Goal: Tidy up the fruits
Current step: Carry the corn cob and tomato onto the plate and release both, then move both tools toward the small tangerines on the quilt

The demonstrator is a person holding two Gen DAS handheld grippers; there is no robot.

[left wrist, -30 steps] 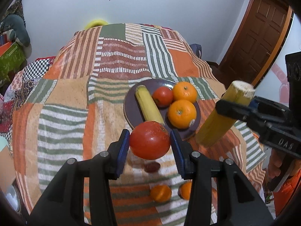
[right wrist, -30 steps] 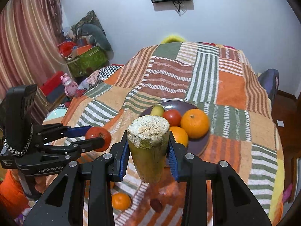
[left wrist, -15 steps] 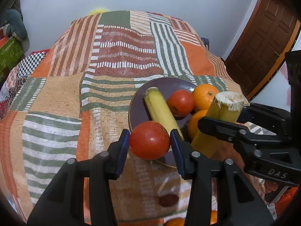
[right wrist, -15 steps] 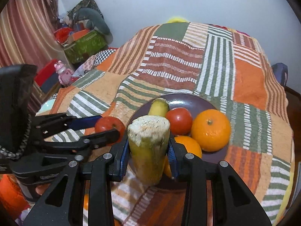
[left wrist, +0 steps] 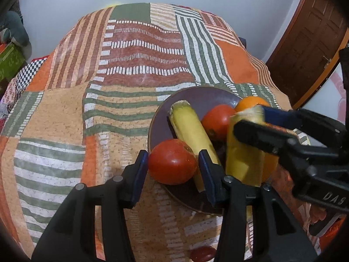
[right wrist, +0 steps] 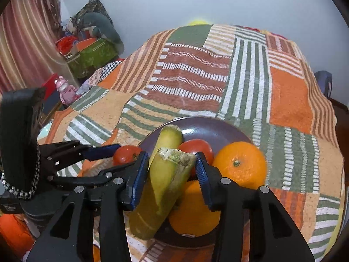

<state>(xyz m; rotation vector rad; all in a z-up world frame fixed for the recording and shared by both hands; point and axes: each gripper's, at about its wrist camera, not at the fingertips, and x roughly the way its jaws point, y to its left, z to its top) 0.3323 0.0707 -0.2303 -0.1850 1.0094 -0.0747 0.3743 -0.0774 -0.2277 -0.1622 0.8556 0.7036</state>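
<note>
My left gripper [left wrist: 173,168] is shut on a red tomato [left wrist: 172,162] at the near-left rim of the dark purple plate [left wrist: 202,97]. On the plate lie a yellow banana piece [left wrist: 189,128], a second tomato [left wrist: 217,120] and two oranges [right wrist: 238,163]. My right gripper [right wrist: 171,174] has its jaws parted around a yellow-green banana piece [right wrist: 163,185] that leans tilted on the plate's near edge against the front orange [right wrist: 194,209]. The left gripper [right wrist: 102,152] and its tomato [right wrist: 126,156] show in the right wrist view.
The plate sits on a bed with a striped patchwork cover [left wrist: 135,65]. A dark red small fruit [left wrist: 202,253] lies on the cover near the front edge. Boxes and toys [right wrist: 87,52] stand at the left; a wooden door [left wrist: 309,43] is at the right.
Both grippers moved forward and down to the plate. The right jaws widened and the banana piece tipped over, its lower end now resting at the plate's edge. The left tomato now hangs over the rim.
</note>
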